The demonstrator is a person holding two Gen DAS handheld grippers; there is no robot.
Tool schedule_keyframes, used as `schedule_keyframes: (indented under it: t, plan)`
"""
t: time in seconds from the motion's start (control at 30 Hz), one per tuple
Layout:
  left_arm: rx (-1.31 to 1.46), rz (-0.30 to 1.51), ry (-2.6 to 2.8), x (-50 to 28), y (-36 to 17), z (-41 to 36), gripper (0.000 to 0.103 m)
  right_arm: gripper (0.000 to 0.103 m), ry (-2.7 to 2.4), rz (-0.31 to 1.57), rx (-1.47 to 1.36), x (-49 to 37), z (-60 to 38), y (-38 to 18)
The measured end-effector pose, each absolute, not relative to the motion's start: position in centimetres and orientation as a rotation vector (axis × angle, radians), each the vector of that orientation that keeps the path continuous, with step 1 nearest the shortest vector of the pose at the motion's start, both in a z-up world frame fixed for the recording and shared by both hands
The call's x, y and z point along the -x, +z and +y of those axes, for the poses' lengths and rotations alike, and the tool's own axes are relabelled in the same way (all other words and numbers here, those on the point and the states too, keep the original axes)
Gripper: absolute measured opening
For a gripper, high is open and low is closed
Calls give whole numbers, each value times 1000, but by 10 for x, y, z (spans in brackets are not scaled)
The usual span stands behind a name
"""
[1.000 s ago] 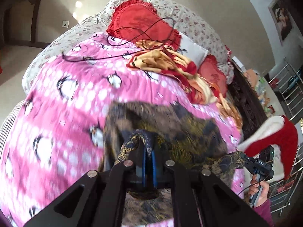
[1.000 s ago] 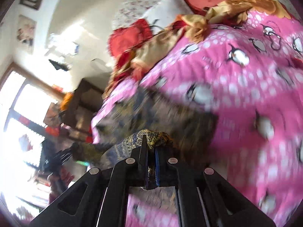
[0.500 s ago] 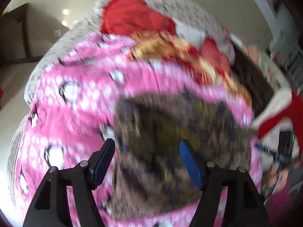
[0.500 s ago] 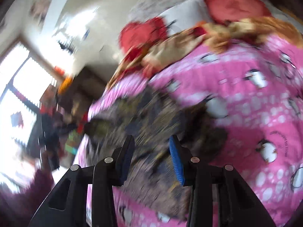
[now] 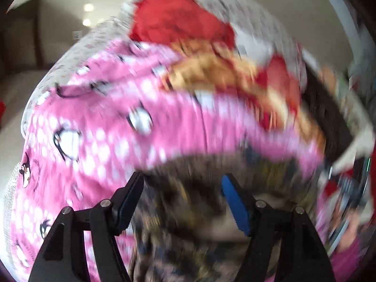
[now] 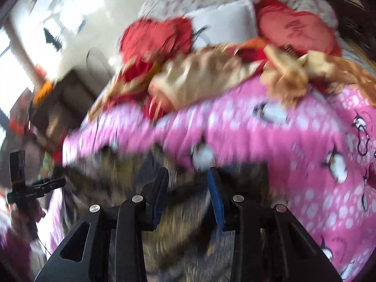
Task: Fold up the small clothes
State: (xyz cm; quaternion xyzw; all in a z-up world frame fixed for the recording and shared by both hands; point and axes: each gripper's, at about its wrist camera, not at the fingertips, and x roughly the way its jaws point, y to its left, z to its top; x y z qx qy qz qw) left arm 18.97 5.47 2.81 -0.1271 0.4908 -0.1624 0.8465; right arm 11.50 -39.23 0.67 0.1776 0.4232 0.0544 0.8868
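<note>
Currently logged: dark patterned garment [image 5: 199, 223] lay flat on pink penguin blanket [image 5: 94, 122], at 6 o'clock in both views. L gripper [image 5: 183, 202] stood wide apart, nothing held. R gripper [image 6: 188, 195] partly apart, jaws just narrowing, empty; cloth below. Red pillow [image 6: 293, 30] at 1 o'clock.

Both wrist views look steeply down, close over the dark garment [image 5: 192, 223] on the pink blanket [image 6: 293, 141].
</note>
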Motion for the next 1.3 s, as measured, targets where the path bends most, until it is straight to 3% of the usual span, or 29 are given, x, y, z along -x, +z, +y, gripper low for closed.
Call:
schedule_keyframes:
  t: [0.2, 0.3, 0.4, 0.5, 0.67, 0.73, 0.9, 1.1, 1.13, 1.17, 1.2, 1.3]
  plan:
    - [307, 1023, -327, -178, 34, 92, 73, 34, 410, 915, -289, -88, -313, 20]
    - [267, 1061, -327, -163, 22, 100, 73, 34, 673, 1028, -94, -71, -237, 0]
    - [227, 1084, -332, -142, 17, 106, 73, 34, 625, 1093, 152, -78, -173, -35]
    - [192, 1111, -341, -121, 7, 106, 73, 32, 565, 1113, 111, -128, -154, -54]
    - [155, 1144, -372, -89, -10, 109, 74, 29, 253, 872, -252, -185, -219, -8]
    - [144, 1154, -388, -81, -18, 108, 74, 30, 318, 885, -275, -183, -214, 2]
    - [79, 1154, -391, -67, -31, 106, 74, 44, 630, 907, 44, -128, -129, 5]
    - [128, 1173, -372, -62, -46, 110, 74, 54, 590, 857, 320, -113, -63, -17]
    - [114, 1171, -376, -61, -46, 109, 74, 53, 561, 860, 372, -123, -54, -25]
    - [100, 1168, -381, -60, -46, 108, 74, 39, 486, 858, 423, -130, -50, -31]
    - [91, 1164, -386, -58, -45, 108, 74, 2, 456, 857, 408, -139, -52, -31]
    - [82, 1164, -388, -58, -47, 108, 74, 2, 465, 836, 258, -162, -65, -10]
